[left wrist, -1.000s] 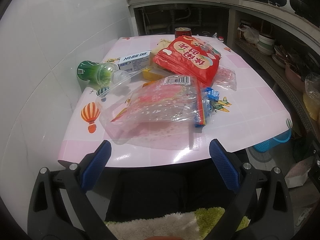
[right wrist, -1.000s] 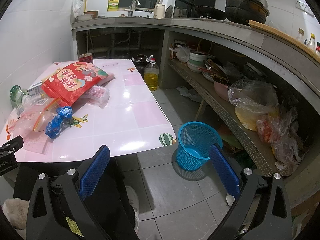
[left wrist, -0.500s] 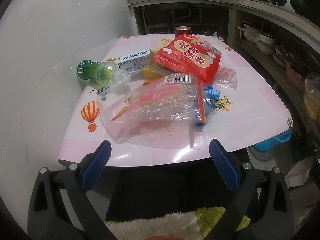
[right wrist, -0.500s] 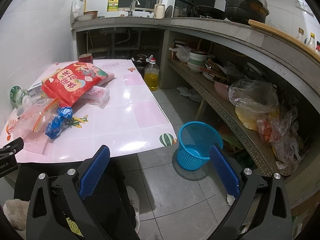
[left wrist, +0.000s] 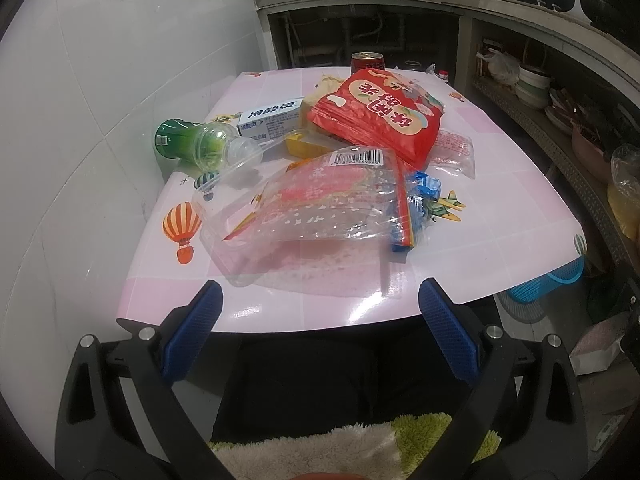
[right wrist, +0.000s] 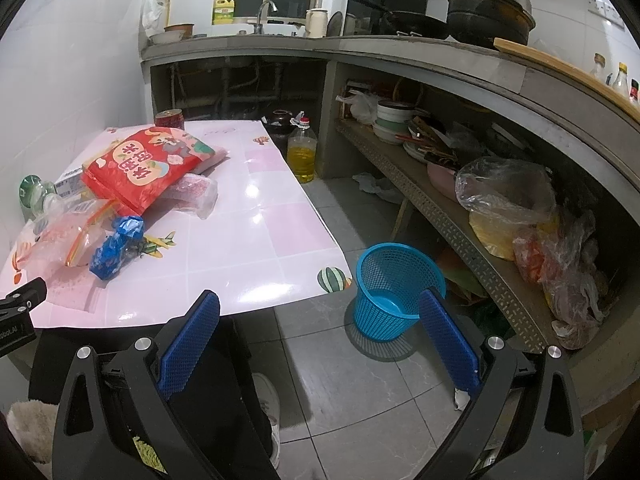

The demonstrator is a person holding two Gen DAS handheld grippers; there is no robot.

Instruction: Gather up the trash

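Trash lies on a pink table [left wrist: 500, 184]: a clear zip bag [left wrist: 316, 204], a red snack bag [left wrist: 380, 116], a crumpled blue wrapper [left wrist: 424, 196], a green plastic cup [left wrist: 192, 144], a white box [left wrist: 272, 120], a yellow packet [left wrist: 304, 146] and a red can [left wrist: 367, 62]. My left gripper [left wrist: 320, 316] is open and empty, just short of the table's near edge. My right gripper [right wrist: 318, 320] is open and empty above the floor, right of the table [right wrist: 280, 224]. A blue mesh bin [right wrist: 394, 288] stands on the floor ahead of it.
A concrete counter [right wrist: 400, 48] with a lower shelf [right wrist: 460, 220] of dishes and plastic bags runs along the right. An oil bottle [right wrist: 302, 152] stands on the floor beyond the table. A white tiled wall [left wrist: 80, 120] borders the table's left side.
Both views have shifted only slightly; the left gripper has risen a little. Nothing on the table has moved.
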